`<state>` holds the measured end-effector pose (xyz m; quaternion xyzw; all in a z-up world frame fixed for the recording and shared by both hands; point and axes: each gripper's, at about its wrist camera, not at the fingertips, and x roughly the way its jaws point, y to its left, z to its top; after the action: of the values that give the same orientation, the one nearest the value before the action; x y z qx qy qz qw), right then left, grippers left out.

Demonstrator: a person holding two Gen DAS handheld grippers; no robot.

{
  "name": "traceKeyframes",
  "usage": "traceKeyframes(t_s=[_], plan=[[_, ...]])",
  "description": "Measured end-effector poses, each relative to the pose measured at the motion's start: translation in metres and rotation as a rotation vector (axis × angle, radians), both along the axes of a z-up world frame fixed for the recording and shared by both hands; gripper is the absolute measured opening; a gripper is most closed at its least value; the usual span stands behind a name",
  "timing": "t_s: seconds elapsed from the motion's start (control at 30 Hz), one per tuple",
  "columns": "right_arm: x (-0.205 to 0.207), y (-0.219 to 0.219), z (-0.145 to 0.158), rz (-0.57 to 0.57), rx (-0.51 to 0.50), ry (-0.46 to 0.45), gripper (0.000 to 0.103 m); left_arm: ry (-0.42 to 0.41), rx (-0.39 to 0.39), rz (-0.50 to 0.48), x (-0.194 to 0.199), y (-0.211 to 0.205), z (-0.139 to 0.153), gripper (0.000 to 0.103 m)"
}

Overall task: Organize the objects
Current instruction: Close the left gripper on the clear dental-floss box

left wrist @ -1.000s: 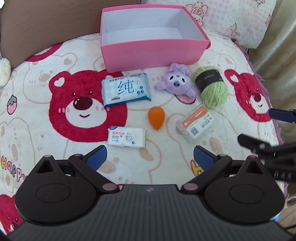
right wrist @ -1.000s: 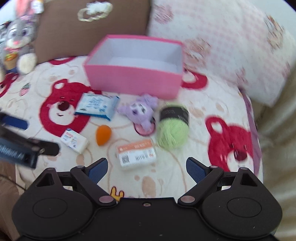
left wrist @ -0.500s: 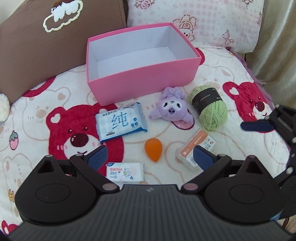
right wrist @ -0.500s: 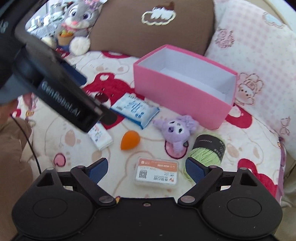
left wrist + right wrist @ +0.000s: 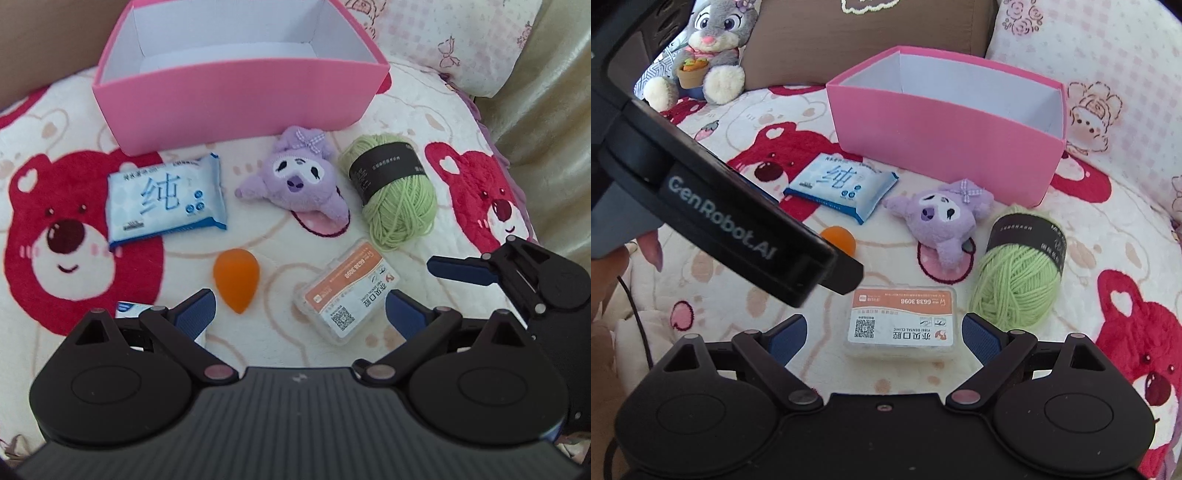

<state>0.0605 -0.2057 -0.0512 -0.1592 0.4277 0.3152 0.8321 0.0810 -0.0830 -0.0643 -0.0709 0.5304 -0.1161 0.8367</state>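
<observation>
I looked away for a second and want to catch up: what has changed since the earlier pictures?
Both grippers came down closer to the blanket. The right gripper now lines up on the clear plastic box, jaws open. The left gripper hovers, open, near the orange sponge. Nothing was grasped or released. The pink box, wipes pack, purple plush and green yarn lie as before.
</observation>
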Motion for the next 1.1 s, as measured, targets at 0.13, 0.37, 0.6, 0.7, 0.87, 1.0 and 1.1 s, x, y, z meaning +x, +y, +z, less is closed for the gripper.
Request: traceKeyframes(t_s=[0.13,0.37,0.6,0.7,0.87,1.0,1.1], plan=[[0.002,0.006,-0.019,-0.015,-0.047,-0.026,0.093,0.059,-0.004,0.031,0.007,-0.002,-0.02,0.097],[0.005,0.003,-0.03,-0.031,-0.035,0.011,0.093,0.096,-0.046,0.051,0.011,0.0,-0.04,0.092],[0.009,0.005,-0.037,-0.018,0.005,0.014,0.093,0.115,-0.128,0.052,0.011,-0.002,-0.053,0.077],[0.011,0.007,-0.042,-0.014,-0.014,-0.001,0.093,0.14,-0.15,0.063,0.013,-0.002,-0.06,0.061],[0.018,0.001,-0.05,-0.035,0.023,0.047,0.093,0.151,-0.192,0.073,0.014,-0.001,-0.069,0.056],[0.019,-0.005,-0.055,-0.046,0.058,0.053,0.093,0.133,-0.21,0.069,0.015,-0.002,-0.07,0.056],[0.021,-0.006,-0.058,-0.041,0.074,0.056,0.093,0.122,-0.211,0.069,0.016,-0.003,-0.07,0.056]])
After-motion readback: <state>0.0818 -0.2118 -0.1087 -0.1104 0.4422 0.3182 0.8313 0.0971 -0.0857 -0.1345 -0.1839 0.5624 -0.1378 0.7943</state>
